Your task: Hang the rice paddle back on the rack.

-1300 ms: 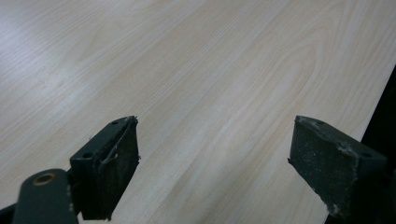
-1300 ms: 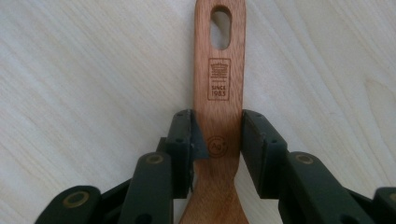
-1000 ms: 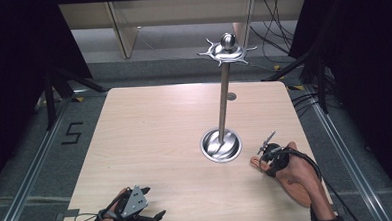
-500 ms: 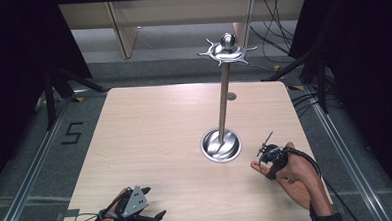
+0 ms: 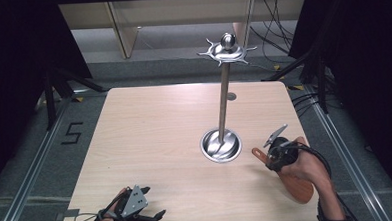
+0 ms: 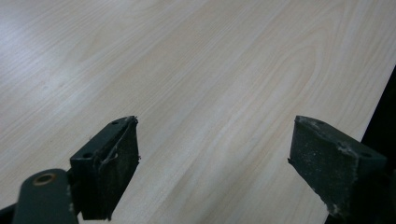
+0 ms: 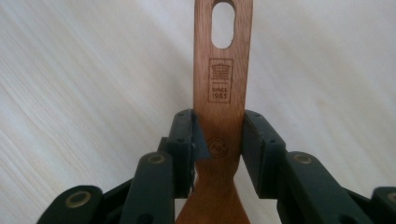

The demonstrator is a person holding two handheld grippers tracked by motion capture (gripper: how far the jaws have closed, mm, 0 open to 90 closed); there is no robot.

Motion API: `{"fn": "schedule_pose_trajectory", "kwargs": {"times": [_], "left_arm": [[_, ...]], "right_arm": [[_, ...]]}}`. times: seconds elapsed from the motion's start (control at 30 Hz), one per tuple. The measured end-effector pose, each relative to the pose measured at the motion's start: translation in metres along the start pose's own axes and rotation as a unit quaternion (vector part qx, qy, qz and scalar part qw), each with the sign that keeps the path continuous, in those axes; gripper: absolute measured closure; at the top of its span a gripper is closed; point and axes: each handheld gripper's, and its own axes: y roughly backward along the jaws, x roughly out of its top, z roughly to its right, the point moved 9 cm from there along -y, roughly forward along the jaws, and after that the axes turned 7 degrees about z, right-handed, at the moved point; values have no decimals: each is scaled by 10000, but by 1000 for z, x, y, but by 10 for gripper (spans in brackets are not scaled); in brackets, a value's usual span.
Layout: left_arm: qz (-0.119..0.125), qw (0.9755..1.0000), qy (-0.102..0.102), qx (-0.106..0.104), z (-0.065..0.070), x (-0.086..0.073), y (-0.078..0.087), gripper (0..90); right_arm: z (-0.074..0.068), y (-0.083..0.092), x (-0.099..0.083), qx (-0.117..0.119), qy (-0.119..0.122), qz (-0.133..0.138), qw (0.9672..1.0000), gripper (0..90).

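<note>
Wooden spatula [image 7: 223,79] now at table's [image 5: 150,142] right-front, blade toward near edge, handle clamped in right gripper [image 7: 218,135]. R hand has shifted slightly back from metal stand [image 5: 221,144]. Left gripper [image 6: 212,163] unchanged at front edge, jaws wide apart, nothing between.

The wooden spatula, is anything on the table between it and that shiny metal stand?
No, nothing visible. The right hand-held gripper holds the wooden spatula just right of the stand's round base, with only bare table between them.
</note>
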Motion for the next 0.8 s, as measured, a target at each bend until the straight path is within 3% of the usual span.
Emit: {"fn": "schedule_pose_trajectory", "kwargs": {"times": [0.13,0.17,0.2,0.27,0.33,0.37,0.4,0.47,0.5,0.57,0.6,0.67,0.7,0.77,0.8], "left_arm": [[10,10000,11,-43,0,0,0,150],[18,10000,33,-14,0,0,0,150],[-1,10000,-45,35,-1,0,0,150],[53,10000,49,-11,0,0,-1,150],[-3,10000,-3,11,-1,0,0,150],[-22,10000,-45,19,-1,-1,0,150],[-5,10000,-6,-2,0,-1,0,150],[51,10000,47,-7,0,0,-1,150],[-2,10000,40,1,-1,0,0,150],[2,10000,-19,53,-1,-1,-1,150],[-4,10000,24,14,0,-1,0,150],[-1,10000,16,25,-1,0,0,150],[3,10000,-10,12,-1,0,0,150],[39,10000,-43,11,-1,0,-1,150],[33,10000,-20,4,-1,0,-1,150]], "right_arm": [[3,24,7,-118,-153,512,9985,670],[4,34,11,-193,-240,830,9961,670],[4,34,11,-193,-240,830,9961,670],[9,46,15,-224,-201,1071,9938,670],[10,56,21,-307,-218,1450,9887,670],[12,60,21,-312,-181,1461,9886,670],[9,67,24,-308,-356,1597,9860,670],[13,73,30,-420,-239,1931,9800,670],[12,82,34,-462,-352,2092,9762,670],[12,85,36,-428,-344,2145,9752,670],[13,89,40,-429,-401,2343,9704,670],[15,93,44,-402,-406,2580,9645,670],[14,95,46,-393,-564,2672,9612,670],[14,100,50,-409,-645,2858,9553,670],[14,100,50,-409,-645,2858,9553,670]]}}
